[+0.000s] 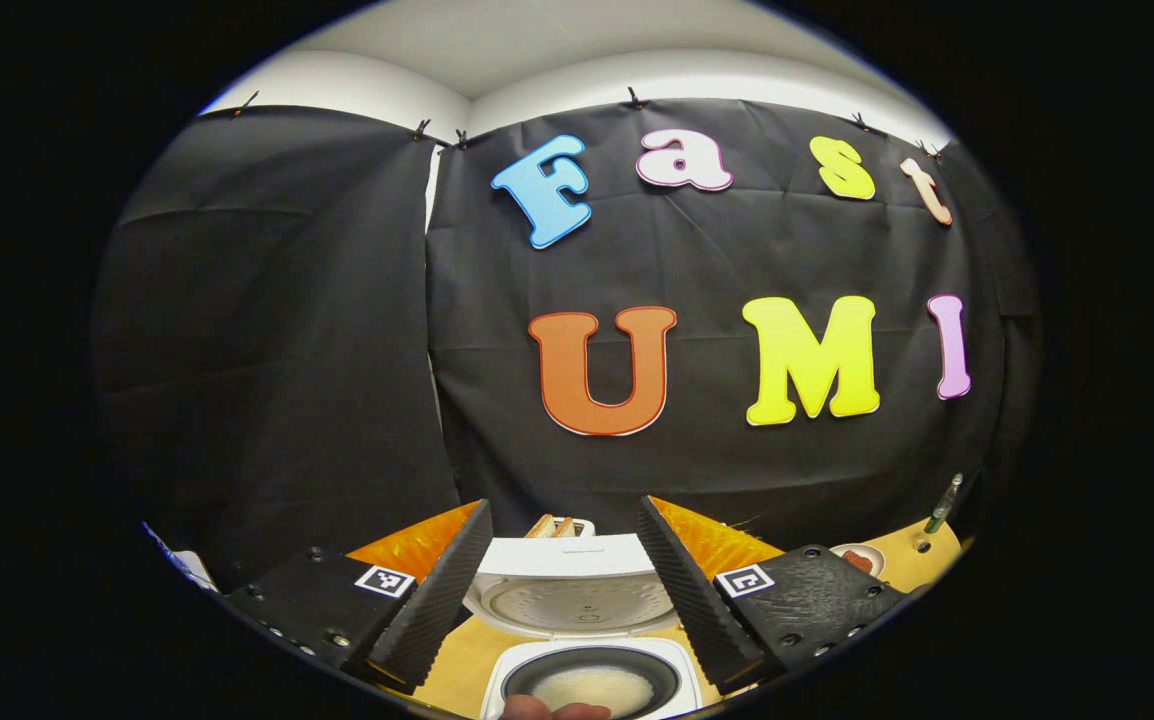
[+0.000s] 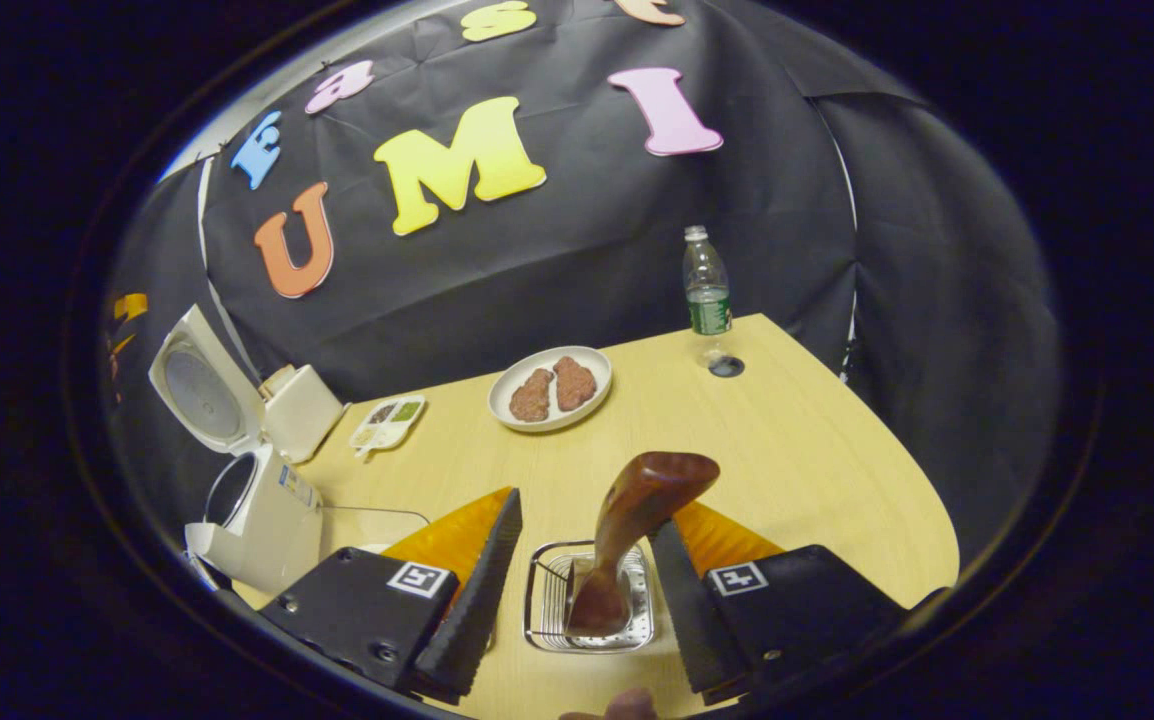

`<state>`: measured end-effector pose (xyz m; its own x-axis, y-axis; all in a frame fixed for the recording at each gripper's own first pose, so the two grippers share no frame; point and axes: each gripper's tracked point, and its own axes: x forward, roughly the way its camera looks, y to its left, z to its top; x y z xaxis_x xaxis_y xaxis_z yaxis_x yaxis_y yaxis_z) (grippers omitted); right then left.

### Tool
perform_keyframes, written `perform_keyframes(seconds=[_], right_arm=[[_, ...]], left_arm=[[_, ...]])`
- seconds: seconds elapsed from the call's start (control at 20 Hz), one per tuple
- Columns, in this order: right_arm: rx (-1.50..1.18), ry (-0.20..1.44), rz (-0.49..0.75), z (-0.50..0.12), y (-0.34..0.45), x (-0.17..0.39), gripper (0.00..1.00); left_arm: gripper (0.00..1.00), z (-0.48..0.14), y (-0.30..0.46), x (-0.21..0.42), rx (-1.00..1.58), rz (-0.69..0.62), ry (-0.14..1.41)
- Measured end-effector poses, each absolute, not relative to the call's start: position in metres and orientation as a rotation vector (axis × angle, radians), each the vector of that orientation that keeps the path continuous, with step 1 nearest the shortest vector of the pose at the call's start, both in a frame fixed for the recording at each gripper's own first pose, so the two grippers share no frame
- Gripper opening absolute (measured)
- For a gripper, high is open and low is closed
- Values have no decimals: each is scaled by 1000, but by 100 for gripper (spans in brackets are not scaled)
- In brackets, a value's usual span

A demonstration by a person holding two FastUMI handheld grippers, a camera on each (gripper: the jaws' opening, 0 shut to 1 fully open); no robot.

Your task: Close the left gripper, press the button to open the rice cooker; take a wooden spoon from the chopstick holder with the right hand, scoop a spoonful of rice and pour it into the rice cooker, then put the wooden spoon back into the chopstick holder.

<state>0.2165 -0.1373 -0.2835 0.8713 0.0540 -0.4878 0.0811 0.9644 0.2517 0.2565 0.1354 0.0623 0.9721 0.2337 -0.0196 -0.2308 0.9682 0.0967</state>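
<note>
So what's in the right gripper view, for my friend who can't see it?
A wooden spoon stands in a metal chopstick holder between the open fingers of the right hand-held gripper. Behind on the wooden table are a plate of food, a water bottle and an open rice cooker.

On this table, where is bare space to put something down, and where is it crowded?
Bare wood lies between the plate, the bottle and the chopstick holder, reaching the table edge on the right. The left is crowded: the open rice cooker, a white box and a small dish.
</note>
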Motion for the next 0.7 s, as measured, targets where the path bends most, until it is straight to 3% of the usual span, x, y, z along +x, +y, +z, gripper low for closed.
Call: perform_keyframes(seconds=[0.35,0.5,0.7], right_arm=[[310,426,-118,-229,-174,189,80],[297,360,-154,-196,-183,172,93],[295,297,-190,-163,-187,150,93]], left_arm=[[94,63,131,272,84,207,14],[94,61,130,282,69,197,10],[94,60,133,292,53,187,6]])
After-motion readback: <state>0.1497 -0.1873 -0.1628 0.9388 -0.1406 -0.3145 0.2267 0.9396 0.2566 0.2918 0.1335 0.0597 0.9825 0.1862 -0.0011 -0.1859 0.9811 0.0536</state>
